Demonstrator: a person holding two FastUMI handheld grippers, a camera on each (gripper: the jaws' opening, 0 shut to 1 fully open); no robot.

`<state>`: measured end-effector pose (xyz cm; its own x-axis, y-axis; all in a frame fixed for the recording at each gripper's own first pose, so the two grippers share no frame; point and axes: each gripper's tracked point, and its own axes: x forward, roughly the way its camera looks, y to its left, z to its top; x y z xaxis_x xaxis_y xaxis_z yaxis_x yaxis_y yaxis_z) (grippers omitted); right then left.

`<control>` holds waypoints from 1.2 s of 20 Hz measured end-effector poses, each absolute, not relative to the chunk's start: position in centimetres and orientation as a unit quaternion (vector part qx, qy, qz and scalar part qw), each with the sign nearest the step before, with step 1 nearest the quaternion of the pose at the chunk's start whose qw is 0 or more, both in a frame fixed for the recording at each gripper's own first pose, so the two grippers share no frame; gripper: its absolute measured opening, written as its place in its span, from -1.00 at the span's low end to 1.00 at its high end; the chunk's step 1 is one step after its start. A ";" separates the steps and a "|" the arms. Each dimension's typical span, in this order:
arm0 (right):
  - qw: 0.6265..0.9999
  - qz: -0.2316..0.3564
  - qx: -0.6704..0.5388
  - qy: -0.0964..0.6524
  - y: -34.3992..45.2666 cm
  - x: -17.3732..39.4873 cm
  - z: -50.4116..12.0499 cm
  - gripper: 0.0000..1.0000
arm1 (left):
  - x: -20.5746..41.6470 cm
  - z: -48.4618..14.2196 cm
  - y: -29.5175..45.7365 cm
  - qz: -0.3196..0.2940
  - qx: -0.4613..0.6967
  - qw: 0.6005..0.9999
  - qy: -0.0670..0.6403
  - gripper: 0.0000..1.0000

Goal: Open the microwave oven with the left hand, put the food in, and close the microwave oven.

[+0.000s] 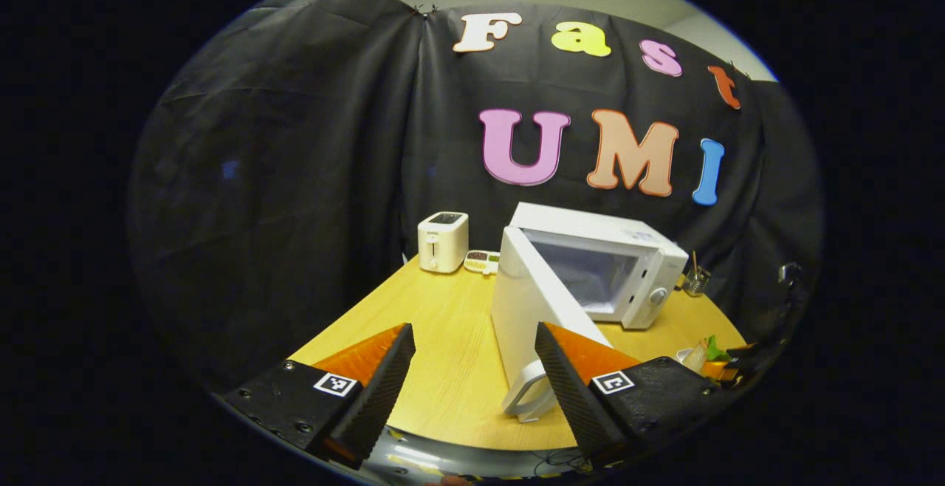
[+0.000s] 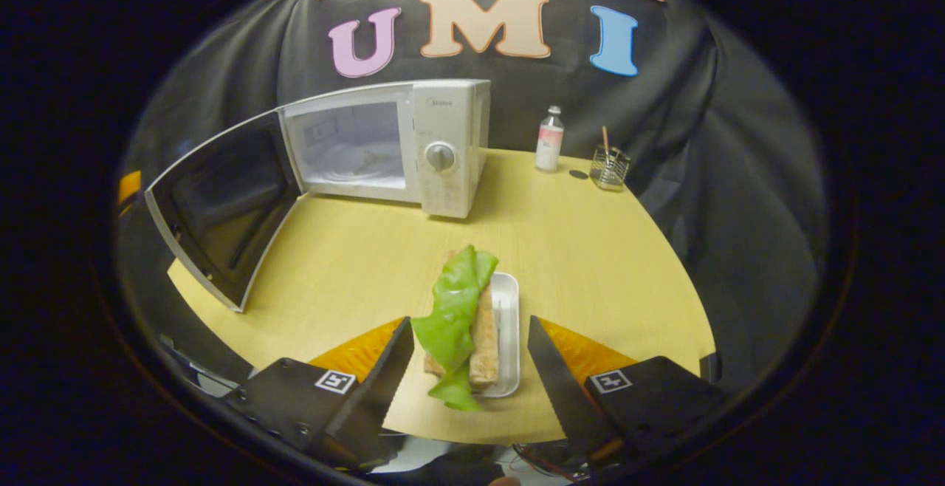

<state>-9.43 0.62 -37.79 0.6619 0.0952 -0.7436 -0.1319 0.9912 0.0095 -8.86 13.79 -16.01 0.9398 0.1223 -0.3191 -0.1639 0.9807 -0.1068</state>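
Note:
The white microwave [image 1: 627, 264] stands on the wooden table with its door [image 1: 528, 309] swung wide towards me. My left gripper [image 1: 472, 334] is open; the door's handle [image 1: 528, 396] hangs just inside its right finger, and the left finger is well clear of it. In the right gripper view the microwave [image 2: 443, 146] shows its lit cavity [image 2: 347, 146], the door [image 2: 221, 213] standing out to the left. The food [image 2: 461, 309], toast under a green lettuce leaf, lies on a small white tray [image 2: 508, 301]. My right gripper [image 2: 469, 327] is open, one finger on each side of the tray.
A white toaster [image 1: 443, 241] and a small dish [image 1: 482, 261] stand at the table's far corner. A bottle [image 2: 549, 139], a dark disc [image 2: 579, 173] and a wire holder [image 2: 610, 167] stand right of the microwave. The table's curved front edge [image 2: 472, 438] is close.

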 end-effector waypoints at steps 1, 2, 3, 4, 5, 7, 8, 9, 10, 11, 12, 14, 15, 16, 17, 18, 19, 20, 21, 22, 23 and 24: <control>0.909 0.062 -0.021 0.412 0.4 -10.0 -38.1 0.91 | -8.5 -14.9 13.7 0.069 -0.065 0.984 0.148 0.99; 0.907 0.060 -0.020 0.417 0.3 -10.2 -38.3 0.82 | -8.1 -14.0 13.5 0.064 -0.064 0.986 0.139 0.93; 0.906 0.059 -0.020 0.419 0.2 -10.3 -38.7 0.90 | -7.9 -13.3 13.2 0.059 -0.064 0.987 0.132 0.93; 0.905 0.058 -0.019 0.420 0.1 -10.7 -38.3 0.82 | -7.6 -12.6 13.0 0.055 -0.061 0.989 0.123 0.92; 0.903 0.060 -0.016 0.425 0.5 -10.6 -38.9 0.51 | -7.3 -12.1 12.7 0.049 -0.057 0.990 0.117 0.92; 0.897 0.065 -0.010 0.437 0.7 -10.9 -39.2 0.15 | -6.9 -12.0 11.9 0.037 -0.048 0.991 0.117 0.92; 0.895 0.069 -0.010 0.440 0.8 -10.6 -39.3 0.15 | -6.8 -12.1 11.5 0.032 -0.050 0.991 0.118 0.92; 0.893 0.070 -0.014 0.444 0.7 -11.2 -39.2 -0.02 | -6.7 -12.2 11.2 0.029 -0.055 0.991 0.120 0.92; 0.891 0.069 -0.018 0.449 0.5 -11.2 -39.3 -0.03 | -6.7 -12.3 10.9 0.027 -0.063 0.990 0.120 0.92; 0.890 0.070 -0.016 0.451 0.6 -11.2 -39.3 -0.02 | -6.6 -12.5 10.8 0.027 -0.068 0.990 0.122 0.92; 0.889 0.064 -0.013 0.453 0.6 -11.1 -39.3 -0.02 | -6.6 -12.6 10.9 0.029 -0.071 0.989 0.123 0.89; 0.890 0.064 0.002 0.451 0.6 -11.2 -38.8 -0.31 | -6.6 -12.6 11.3 0.032 -0.069 0.990 0.122 0.92; 0.889 0.062 0.005 0.454 0.6 -11.1 -38.9 -0.31 | -6.6 -12.6 11.5 0.033 -0.067 0.990 0.123 0.93; 0.887 0.061 0.006 0.457 0.4 -11.1 -39.0 -0.31 | -6.6 -12.7 11.5 0.033 -0.066 0.989 0.126 0.93; 0.887 0.060 0.008 0.458 0.4 -11.0 -39.0 -0.31 | -6.6 -12.8 11.7 0.033 -0.066 0.989 0.127 0.92; 0.886 0.059 0.009 0.460 0.4 -10.8 -38.9 -0.31 | -6.6 -12.7 11.6 0.032 -0.067 0.989 0.126 0.93; 0.886 0.060 0.010 0.460 0.4 -10.9 -38.8 -0.31 | -6.6 -12.7 11.6 0.030 -0.069 0.989 0.125 0.93; 0.886 0.060 0.009 0.459 0.3 -10.8 -38.6 -0.31 | -6.6 -12.7 11.5 0.029 -0.070 0.989 0.125 0.93; 0.887 0.058 0.008 0.459 0.2 -10.8 -38.5 -0.44 | -6.5 -12.8 11.4 0.026 -0.072 0.989 0.125 0.93; 0.887 0.055 0.006 0.458 0.1 -10.7 -38.3 -0.31 | -6.3 -12.8 11.3 0.023 -0.073 0.989 0.125 0.93; 0.888 0.051 0.004 0.458 -0.1 -10.6 -38.1 -0.31 | -6.2 -12.9 11.3 0.020 -0.074 0.989 0.124 0.93; 0.889 0.049 0.001 0.455 -0.2 -10.5 -37.8 -0.31 | -6.1 -12.9 11.2 0.016 -0.074 0.989 0.124 0.92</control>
<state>-10.45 -0.20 -37.79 0.5817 0.0873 -0.8087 -0.0860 0.9953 0.0456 -6.07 11.16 -12.88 0.9686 0.0123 -0.2485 -0.0493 0.9884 -0.1434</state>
